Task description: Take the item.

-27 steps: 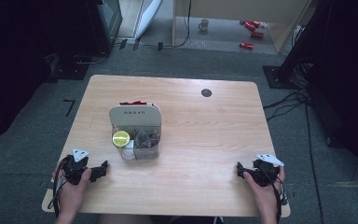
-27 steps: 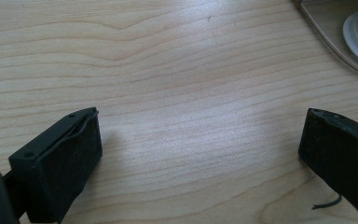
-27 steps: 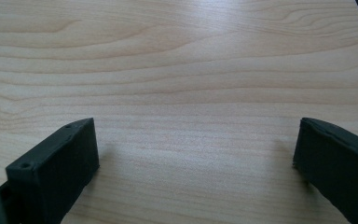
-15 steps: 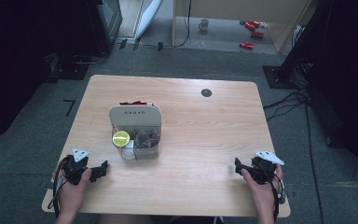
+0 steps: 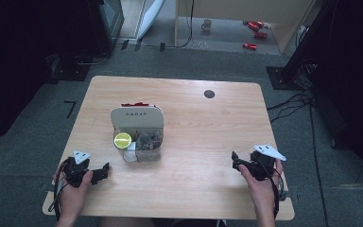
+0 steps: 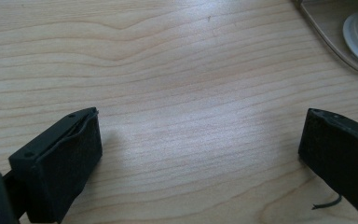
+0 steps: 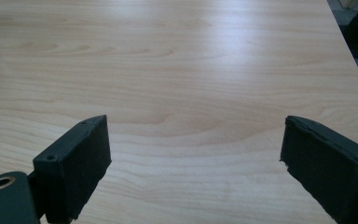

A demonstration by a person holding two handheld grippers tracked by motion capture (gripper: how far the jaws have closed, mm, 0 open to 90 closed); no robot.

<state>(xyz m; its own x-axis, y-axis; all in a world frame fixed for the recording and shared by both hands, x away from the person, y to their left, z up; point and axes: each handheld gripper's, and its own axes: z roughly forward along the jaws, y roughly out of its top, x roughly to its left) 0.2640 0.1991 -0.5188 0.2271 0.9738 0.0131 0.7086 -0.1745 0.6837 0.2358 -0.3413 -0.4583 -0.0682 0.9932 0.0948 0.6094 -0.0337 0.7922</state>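
Clear organiser box [image 5: 137,134] near mid counter [image 5: 203,127], w/ left gripper [image 5: 105,169] just below-left of box & right gripper [image 5: 234,161] well right, both released, nothing btwn jaws.

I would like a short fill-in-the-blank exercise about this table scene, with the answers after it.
1. The jaws of the left gripper and of the right gripper stand ____.
2. The organizer box is nearer to the ____ gripper.
3. The round lid in the box is ____ in colour.

Missing words: open; left; green
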